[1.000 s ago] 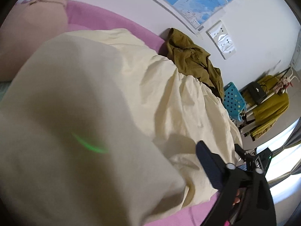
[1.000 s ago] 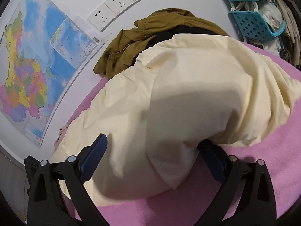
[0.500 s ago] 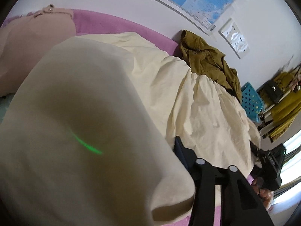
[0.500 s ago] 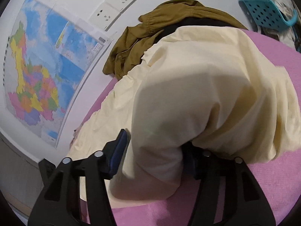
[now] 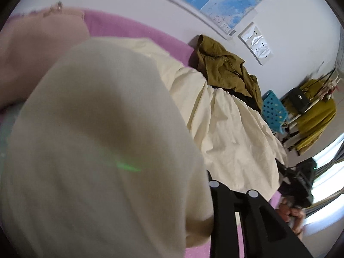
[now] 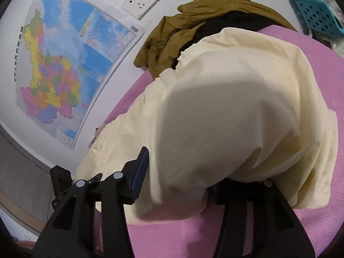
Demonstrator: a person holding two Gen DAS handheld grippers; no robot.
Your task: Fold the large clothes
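Observation:
A large cream garment (image 5: 232, 133) lies spread on a pink bed cover (image 5: 129, 28). In the left wrist view a lifted fold of it (image 5: 96, 150) fills the frame and hides one finger; my left gripper (image 5: 193, 193) is shut on this fold. In the right wrist view the cream garment (image 6: 236, 118) bulges up between the fingers, and my right gripper (image 6: 178, 185) is shut on its near edge, just above the pink cover (image 6: 193, 236). The right gripper also shows at the far right of the left wrist view (image 5: 301, 180).
An olive jacket (image 6: 193, 21) is heaped against the wall behind the cream garment. A peach pillow (image 5: 32, 53) lies at the bed's far left. Blue baskets (image 5: 275, 111) and a rack with clothes stand beside the bed. A map (image 6: 64, 64) hangs on the wall.
Both grippers have closed onto the cream garment; the right jaws went from wide apart to pinched on the edge. The fold has risen closer to both cameras.

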